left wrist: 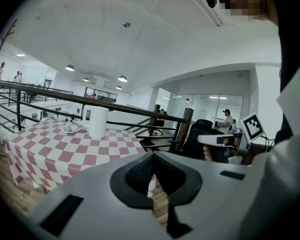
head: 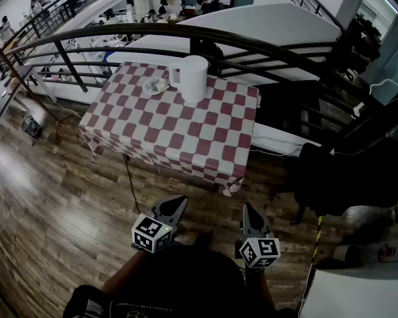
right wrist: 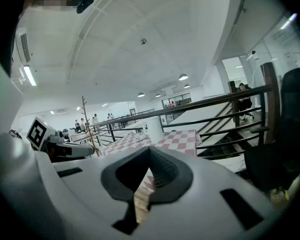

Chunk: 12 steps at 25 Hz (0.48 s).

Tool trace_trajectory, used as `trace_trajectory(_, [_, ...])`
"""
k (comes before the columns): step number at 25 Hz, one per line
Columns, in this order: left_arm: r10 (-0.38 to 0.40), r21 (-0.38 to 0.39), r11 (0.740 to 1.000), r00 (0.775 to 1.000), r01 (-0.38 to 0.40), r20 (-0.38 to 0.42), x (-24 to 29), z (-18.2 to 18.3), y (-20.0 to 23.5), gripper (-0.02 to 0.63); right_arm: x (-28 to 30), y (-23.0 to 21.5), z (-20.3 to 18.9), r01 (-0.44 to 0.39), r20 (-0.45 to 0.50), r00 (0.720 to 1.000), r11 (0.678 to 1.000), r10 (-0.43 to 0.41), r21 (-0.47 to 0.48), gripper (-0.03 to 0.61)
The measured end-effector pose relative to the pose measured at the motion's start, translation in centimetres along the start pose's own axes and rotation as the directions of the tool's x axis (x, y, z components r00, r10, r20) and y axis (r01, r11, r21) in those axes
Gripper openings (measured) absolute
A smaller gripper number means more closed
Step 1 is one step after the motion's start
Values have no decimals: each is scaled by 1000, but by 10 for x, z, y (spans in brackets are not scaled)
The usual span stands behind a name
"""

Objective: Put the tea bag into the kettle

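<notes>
Left gripper (head: 174, 207): jaws together, nothing in them, low at near centre over the wood floor (head: 66, 197). Right gripper (head: 249, 212) just beside it: jaws together too, empty. Both well apart from the checkered table (head: 186, 144) ahead. On the table's far side a saucer (head: 154, 85) sits left, its contents too small to tell as the tea bag; the white kettle (head: 194, 78) stands upright just right of it. Bare floor lies between grippers and the table's near edge. Cable (head: 129, 177) hangs at near-left, railing (head: 265, 48) runs behind, dark chair (head: 345, 177) far right.
</notes>
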State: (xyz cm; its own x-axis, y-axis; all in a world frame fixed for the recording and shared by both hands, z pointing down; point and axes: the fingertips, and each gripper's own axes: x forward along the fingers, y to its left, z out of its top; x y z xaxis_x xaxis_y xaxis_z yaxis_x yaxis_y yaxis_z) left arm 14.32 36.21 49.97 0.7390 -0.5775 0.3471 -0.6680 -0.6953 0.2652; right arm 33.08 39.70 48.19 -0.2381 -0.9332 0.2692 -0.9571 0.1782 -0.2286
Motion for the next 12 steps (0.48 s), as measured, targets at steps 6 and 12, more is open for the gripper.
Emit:
trace_trajectory(6, [-1, -3, 1000, 1000, 1, 18, 1, 0, -5, 3, -6, -3, -7, 7, -5, 1000, 1000, -7, 7, 15])
trace_trajectory(12, [14, -8, 1000, 1000, -14, 21, -2, -4, -6, 3, -7, -4, -7, -8, -3, 1000, 1000, 8, 23, 16])
